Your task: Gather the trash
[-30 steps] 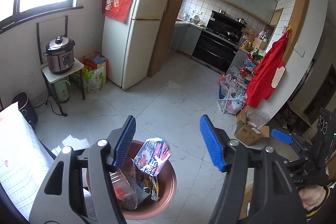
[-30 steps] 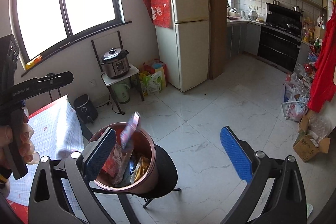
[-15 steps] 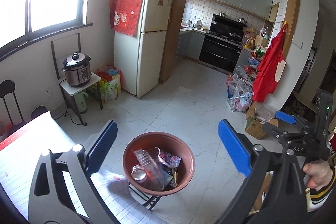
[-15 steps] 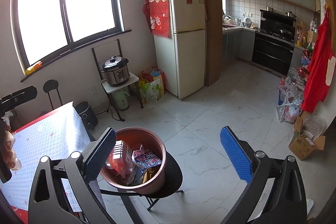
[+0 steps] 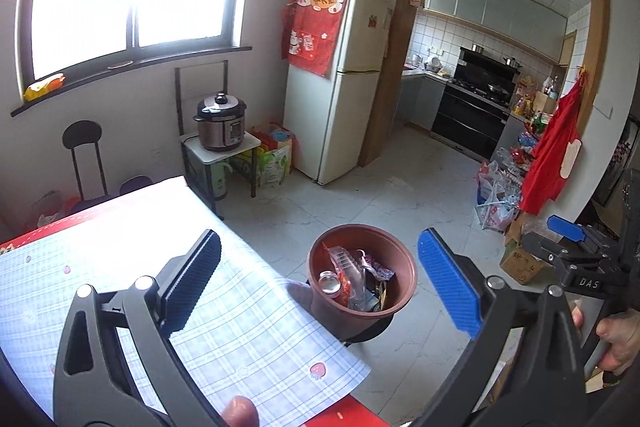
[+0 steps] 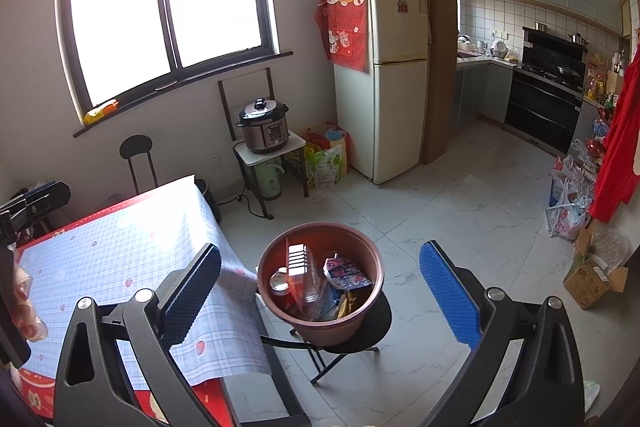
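A brown pot (image 5: 400,291) (image 6: 360,259) serves as a trash bin on a black stool (image 6: 380,319) beside the table. It holds wrappers, a clear plastic container and a can (image 5: 329,282). My left gripper (image 5: 320,291) is open and empty, above and behind the pot, over the table corner. My right gripper (image 6: 320,291) is open and empty, also above and behind the pot. The right gripper shows at the right edge of the left wrist view (image 5: 568,231). Part of the left gripper shows at the left edge of the right wrist view (image 6: 36,203).
A table with a checked cloth (image 5: 120,267) (image 6: 120,259) lies at the left. A rice cooker (image 6: 264,127) on a small stand, a fridge (image 6: 384,79), bags on the floor (image 6: 568,203) and a cardboard box (image 6: 592,279) stand around. White tiled floor (image 6: 460,219) lies beyond the pot.
Both grippers have pulled back and up from the pot, which now looks smaller. The wrapper that was falling over the pot now lies inside it. Both grippers stayed open.
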Action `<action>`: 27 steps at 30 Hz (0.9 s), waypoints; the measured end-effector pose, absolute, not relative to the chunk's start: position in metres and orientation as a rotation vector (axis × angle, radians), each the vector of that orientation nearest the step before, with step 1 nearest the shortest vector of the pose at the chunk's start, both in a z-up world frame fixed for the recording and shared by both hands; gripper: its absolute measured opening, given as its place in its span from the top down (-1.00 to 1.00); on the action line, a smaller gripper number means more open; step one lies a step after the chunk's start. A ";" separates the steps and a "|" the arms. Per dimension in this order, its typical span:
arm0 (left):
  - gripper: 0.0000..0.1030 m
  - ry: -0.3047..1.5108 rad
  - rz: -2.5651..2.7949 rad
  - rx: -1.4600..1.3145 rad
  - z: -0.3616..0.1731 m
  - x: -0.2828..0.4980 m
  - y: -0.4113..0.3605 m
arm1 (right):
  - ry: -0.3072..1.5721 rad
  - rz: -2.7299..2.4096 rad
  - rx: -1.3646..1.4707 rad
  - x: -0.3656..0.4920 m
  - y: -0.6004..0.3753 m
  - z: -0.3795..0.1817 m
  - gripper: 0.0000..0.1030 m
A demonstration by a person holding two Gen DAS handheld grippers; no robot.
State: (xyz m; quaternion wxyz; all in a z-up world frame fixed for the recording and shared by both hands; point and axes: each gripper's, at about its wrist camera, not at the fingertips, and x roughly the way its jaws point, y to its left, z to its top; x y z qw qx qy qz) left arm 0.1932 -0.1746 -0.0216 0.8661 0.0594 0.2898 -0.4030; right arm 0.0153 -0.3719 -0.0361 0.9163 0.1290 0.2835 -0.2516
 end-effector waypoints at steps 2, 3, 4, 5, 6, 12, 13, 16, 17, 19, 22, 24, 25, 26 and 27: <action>-0.89 0.605 -0.808 0.113 -0.022 0.190 -0.155 | 0.591 -0.509 0.254 0.018 -0.355 -0.038 -0.89; -0.89 0.608 -0.792 0.108 -0.023 0.189 -0.146 | 0.594 -0.504 0.248 0.019 -0.347 -0.038 -0.89; -0.89 0.611 -0.772 0.105 -0.025 0.188 -0.137 | 0.595 -0.499 0.242 0.022 -0.339 -0.039 -0.89; -0.89 0.613 -0.753 0.105 -0.027 0.188 -0.127 | 0.593 -0.494 0.234 0.023 -0.331 -0.039 -0.89; -0.89 0.616 -0.734 0.104 -0.030 0.187 -0.117 | 0.589 -0.496 0.223 0.023 -0.324 -0.039 -0.89; -0.89 0.648 -0.654 0.085 -0.044 0.189 -0.070 | 0.561 -0.510 0.197 0.025 -0.291 -0.038 -0.89; -0.89 0.654 -0.644 0.084 -0.046 0.190 -0.066 | 0.563 -0.507 0.200 0.026 -0.288 -0.038 -0.89; -0.89 0.649 -0.617 0.100 -0.049 0.189 -0.059 | 0.572 -0.510 0.190 0.029 -0.278 -0.041 -0.89; -0.89 0.644 -0.613 0.107 -0.050 0.188 -0.058 | 0.573 -0.512 0.187 0.030 -0.276 -0.041 -0.89; -0.89 0.638 -0.614 0.113 -0.049 0.187 -0.060 | 0.571 -0.506 0.188 0.033 -0.274 -0.040 -0.89; -0.89 0.627 -0.622 0.113 -0.046 0.186 -0.058 | 0.570 -0.508 0.187 0.034 -0.273 -0.040 -0.89; -0.89 0.622 -0.614 0.123 -0.045 0.187 -0.058 | 0.566 -0.514 0.187 0.034 -0.272 -0.039 -0.89; -0.89 0.621 -0.612 0.125 -0.043 0.187 -0.059 | 0.565 -0.516 0.187 0.034 -0.273 -0.039 -0.89; -0.89 0.618 -0.613 0.124 -0.043 0.187 -0.059 | 0.562 -0.518 0.189 0.035 -0.272 -0.039 -0.89; -0.89 0.616 -0.614 0.125 -0.043 0.188 -0.059 | 0.560 -0.518 0.191 0.035 -0.272 -0.038 -0.89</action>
